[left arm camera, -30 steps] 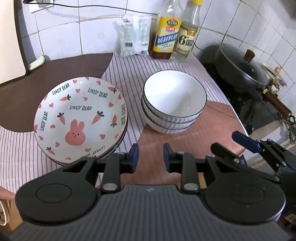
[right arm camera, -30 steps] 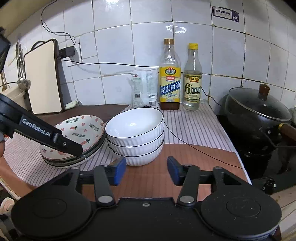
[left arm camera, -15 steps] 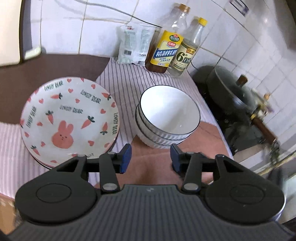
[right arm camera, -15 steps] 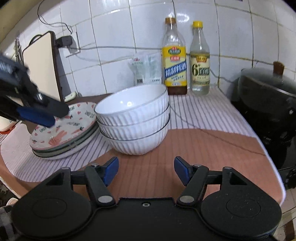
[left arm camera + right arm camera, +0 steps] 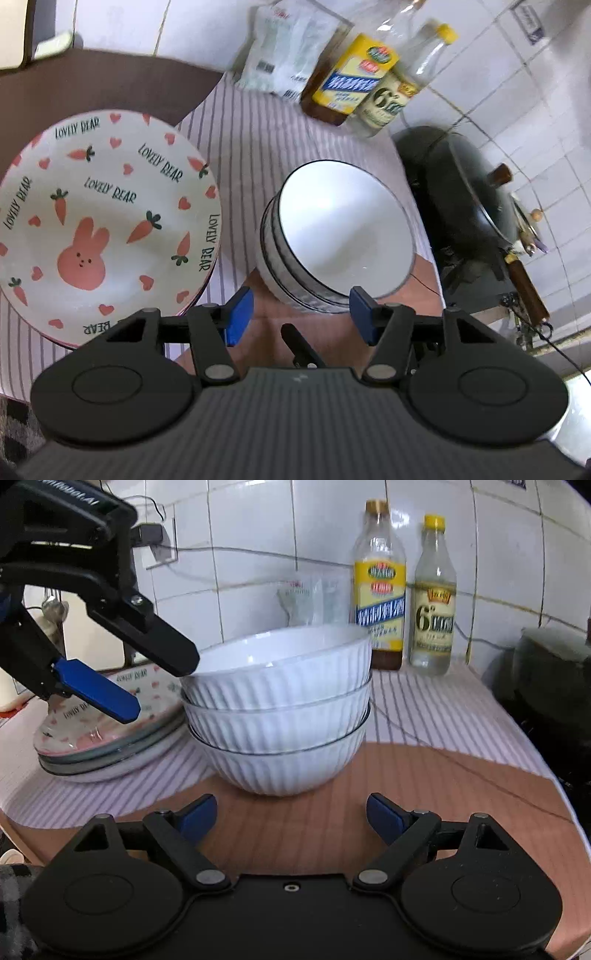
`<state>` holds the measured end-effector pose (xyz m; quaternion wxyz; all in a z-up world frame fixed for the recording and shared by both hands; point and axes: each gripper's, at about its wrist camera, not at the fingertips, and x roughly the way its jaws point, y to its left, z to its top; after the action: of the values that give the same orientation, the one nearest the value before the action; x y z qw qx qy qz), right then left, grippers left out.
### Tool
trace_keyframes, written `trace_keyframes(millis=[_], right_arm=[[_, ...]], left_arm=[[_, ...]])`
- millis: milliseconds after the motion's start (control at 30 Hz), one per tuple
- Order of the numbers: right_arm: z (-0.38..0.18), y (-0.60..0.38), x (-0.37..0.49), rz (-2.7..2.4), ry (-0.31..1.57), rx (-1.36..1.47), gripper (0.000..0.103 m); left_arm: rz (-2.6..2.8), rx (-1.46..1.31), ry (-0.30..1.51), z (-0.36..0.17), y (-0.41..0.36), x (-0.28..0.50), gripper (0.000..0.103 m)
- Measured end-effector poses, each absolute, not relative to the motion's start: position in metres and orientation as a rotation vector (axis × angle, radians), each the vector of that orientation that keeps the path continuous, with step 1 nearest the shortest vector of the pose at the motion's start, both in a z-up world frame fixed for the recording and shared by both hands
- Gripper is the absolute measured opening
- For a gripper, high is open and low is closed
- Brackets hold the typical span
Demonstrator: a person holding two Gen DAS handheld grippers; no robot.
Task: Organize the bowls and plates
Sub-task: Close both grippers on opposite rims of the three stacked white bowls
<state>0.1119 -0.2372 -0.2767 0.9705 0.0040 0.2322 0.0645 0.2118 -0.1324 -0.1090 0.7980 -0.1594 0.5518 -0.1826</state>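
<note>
Right tool (image 5: 291, 818), spread wide and empty, sits low on the worktop (image 5: 443, 794) facing the bowl stack (image 5: 277, 716) dead ahead; left tool (image 5: 301, 317), also wide, hovers above.

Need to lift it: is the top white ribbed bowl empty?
Empty: the top white ribbed bowl shows only a bare glossy white inside.

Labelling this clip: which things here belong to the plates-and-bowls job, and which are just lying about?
Job: plates, bowls, left gripper, right gripper.
Lying about: two bottles, packet, wok, striped cloth.
</note>
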Motion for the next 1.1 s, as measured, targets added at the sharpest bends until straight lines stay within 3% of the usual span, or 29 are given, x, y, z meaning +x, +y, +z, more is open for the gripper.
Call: trace_keyframes(millis=[633,800,1100], right_arm=[[-0.287,-0.238,0.137,0.191,0.394,0.016,0.096],[-0.284,-0.237,0.144,0.202,0.417,0.019,0.096],[-0.279,-0.235,0.156,0.205,0.45,0.037,0.098]], left_arm=[[-0.385,-0.323,1.264,-0.136,-0.148,0.254,0.062],[-0.386,-0.296,1.262,-0.133,-0.152,0.256,0.051],[-0.362,-0.233,1.289,-0.142,-0.161,0.26,0.044]])
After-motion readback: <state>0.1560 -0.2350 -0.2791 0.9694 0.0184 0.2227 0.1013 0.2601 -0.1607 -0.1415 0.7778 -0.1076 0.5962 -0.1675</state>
